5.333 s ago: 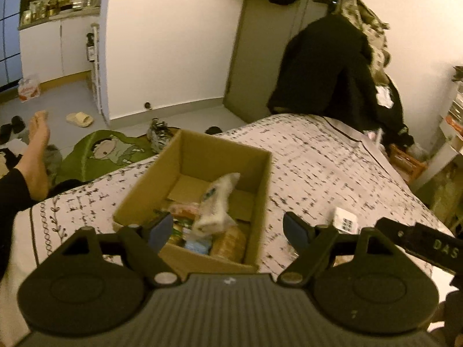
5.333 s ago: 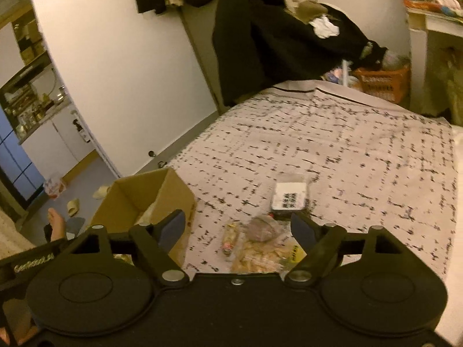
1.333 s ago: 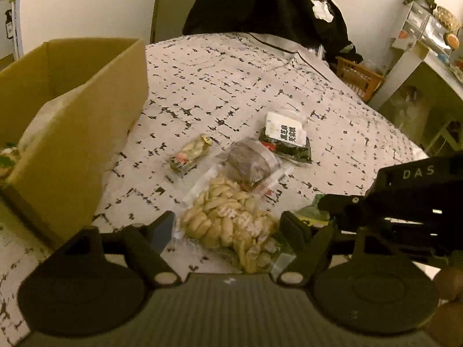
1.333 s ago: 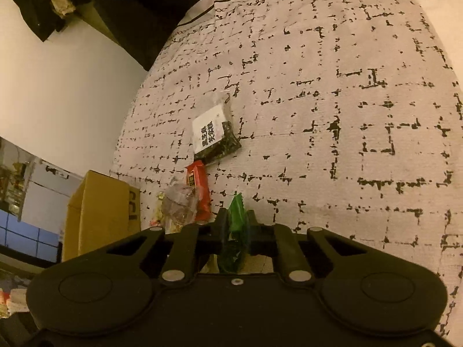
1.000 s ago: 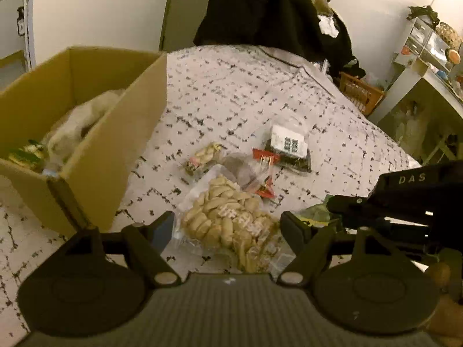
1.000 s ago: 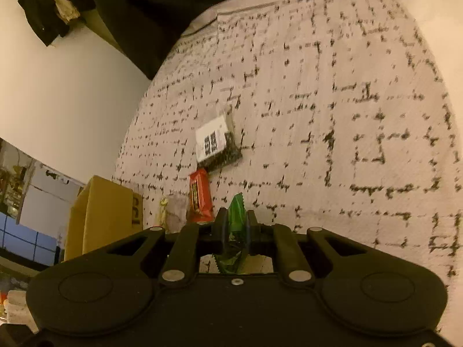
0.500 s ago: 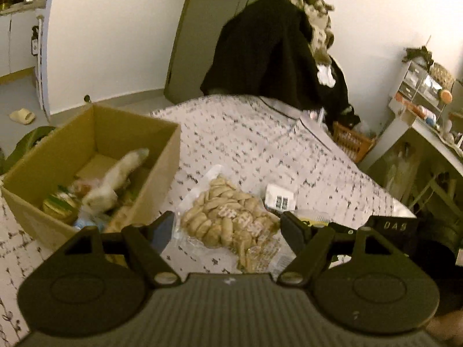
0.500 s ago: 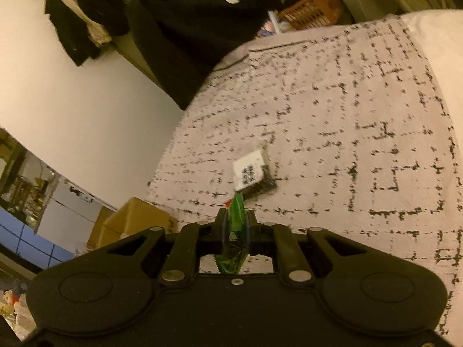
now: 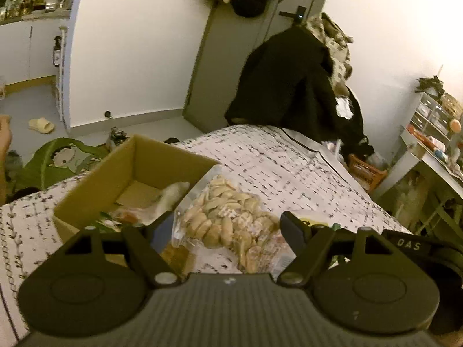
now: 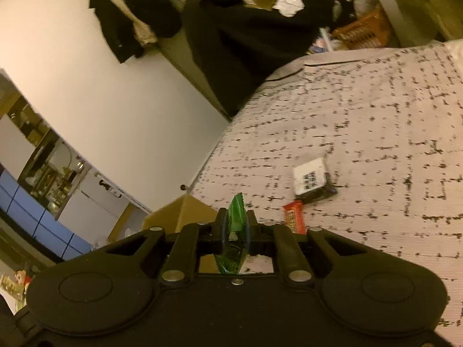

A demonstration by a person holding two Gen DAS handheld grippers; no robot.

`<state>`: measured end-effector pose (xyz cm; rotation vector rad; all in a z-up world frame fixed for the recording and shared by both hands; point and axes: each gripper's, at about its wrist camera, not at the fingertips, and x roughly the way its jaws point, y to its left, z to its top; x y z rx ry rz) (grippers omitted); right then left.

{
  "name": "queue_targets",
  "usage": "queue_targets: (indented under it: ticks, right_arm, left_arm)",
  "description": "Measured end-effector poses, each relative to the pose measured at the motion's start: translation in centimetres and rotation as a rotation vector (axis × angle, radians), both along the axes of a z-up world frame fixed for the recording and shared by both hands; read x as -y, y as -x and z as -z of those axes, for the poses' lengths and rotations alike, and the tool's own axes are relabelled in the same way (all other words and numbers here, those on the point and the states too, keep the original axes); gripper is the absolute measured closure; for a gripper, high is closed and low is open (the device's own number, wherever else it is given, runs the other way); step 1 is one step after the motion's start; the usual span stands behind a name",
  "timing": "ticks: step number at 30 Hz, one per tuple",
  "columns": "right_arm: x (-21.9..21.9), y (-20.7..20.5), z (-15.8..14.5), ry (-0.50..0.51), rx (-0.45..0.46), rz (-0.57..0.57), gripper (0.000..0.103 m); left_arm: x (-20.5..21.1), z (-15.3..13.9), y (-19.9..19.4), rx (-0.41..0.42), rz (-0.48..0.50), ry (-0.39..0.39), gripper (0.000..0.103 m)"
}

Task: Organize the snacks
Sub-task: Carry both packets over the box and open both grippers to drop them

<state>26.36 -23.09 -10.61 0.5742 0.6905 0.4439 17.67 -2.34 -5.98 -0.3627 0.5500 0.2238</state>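
Note:
My left gripper (image 9: 231,228) holds a clear bag of pale biscuits (image 9: 228,217) between its wide-set jaws, lifted beside the open cardboard box (image 9: 115,173), which holds several snacks. My right gripper (image 10: 233,222) is shut on a small green packet (image 10: 235,217), raised over the bed. A red snack bar (image 10: 295,217) and a black-and-white packet (image 10: 312,179) lie on the bedspread ahead of it. The box corner (image 10: 185,211) shows to its left. The right gripper's body (image 9: 411,245) shows at the right in the left wrist view.
The patterned bedspread (image 9: 275,162) covers the bed. Dark coats (image 9: 292,86) hang at its far end by a door (image 9: 231,57). An orange basket (image 9: 367,170) and shelves (image 9: 434,133) stand at the right. A green mat (image 9: 63,159) lies on the floor at the left.
Both grippers have risen and swung left toward the box. The biscuit bag has come up off the bed in my left gripper. The green packet stays gripped in the right.

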Motion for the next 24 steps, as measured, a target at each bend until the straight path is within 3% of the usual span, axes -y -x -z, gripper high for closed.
queue_targets:
  ticks: [11, 24]
  right_arm:
    - [-2.7, 1.1, -2.4, 0.024, 0.092, -0.044, 0.091]
    - [-7.0, 1.2, -3.5, 0.032, 0.139, -0.096, 0.091]
  left_arm:
    - [-3.4, -0.9, 1.5, 0.014, -0.048, -0.026, 0.026]
    - [-6.8, -1.6, 2.4, 0.031, -0.090, -0.055, 0.026]
